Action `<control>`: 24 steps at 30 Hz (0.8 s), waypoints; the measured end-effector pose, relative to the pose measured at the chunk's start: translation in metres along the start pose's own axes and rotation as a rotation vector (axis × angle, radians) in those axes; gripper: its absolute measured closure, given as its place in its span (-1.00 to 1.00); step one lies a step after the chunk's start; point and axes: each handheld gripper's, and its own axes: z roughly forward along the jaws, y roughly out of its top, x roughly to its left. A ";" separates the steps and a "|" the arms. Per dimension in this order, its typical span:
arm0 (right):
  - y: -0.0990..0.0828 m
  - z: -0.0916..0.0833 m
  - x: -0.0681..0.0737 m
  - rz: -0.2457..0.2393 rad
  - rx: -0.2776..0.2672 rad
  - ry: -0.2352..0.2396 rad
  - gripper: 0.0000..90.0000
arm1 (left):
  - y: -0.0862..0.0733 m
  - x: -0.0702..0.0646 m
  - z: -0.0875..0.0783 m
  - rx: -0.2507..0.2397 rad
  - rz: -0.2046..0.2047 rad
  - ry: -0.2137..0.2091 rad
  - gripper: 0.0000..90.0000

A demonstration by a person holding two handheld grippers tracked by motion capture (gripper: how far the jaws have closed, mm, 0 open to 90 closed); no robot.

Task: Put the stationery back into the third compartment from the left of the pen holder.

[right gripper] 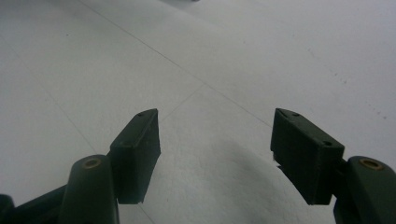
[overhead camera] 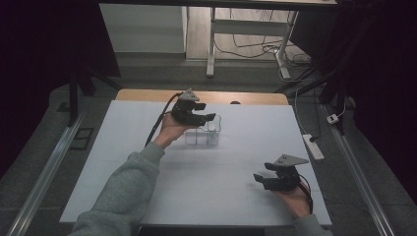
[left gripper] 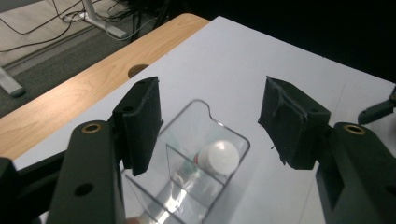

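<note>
Nearest the lens, in the left gripper view: left gripper [left gripper: 210, 116] with jaws apart, straddling the far end of a clear plastic compartment organizer [left gripper: 187, 128]. One pad sits close against a side wall, perhaps brushing it, hard to tell; the other stands plainly clear, with white tabletop [left gripper: 243, 56] between pad and wall. No squeeze yet. Inside, in one compartment, a small bottle with a white cap [left gripper: 223, 157], cap up, seemingly upright. From the high view: organizer [overhead camera: 202, 133] resting on the far middle of the tabletop [overhead camera: 221, 201], just under the left gripper [overhead camera: 209, 118], well apart from the right gripper [overhead camera: 259, 179], which rests low near the front right edge with jaws wide over bare surface and nothing between them [right gripper: 215, 140]. Likely light, stiff yet thin-walled and slick: hard clear plastic that could slip from the pads or crack under a hard pinch. Best taken across the two long side walls, near a divider for support, with gentle pressure; also worth keeping level so the bottle stays put. Open side faces up; long axis runs along the left gripper's line of sight, roughly left to right across the tabletop, taller curved end on the far side from the hand.
</note>
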 end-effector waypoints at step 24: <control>0.000 -0.002 0.001 0.007 -0.011 -0.007 -0.28 | -0.051 -0.014 -0.070 -0.014 0.006 0.023 -0.18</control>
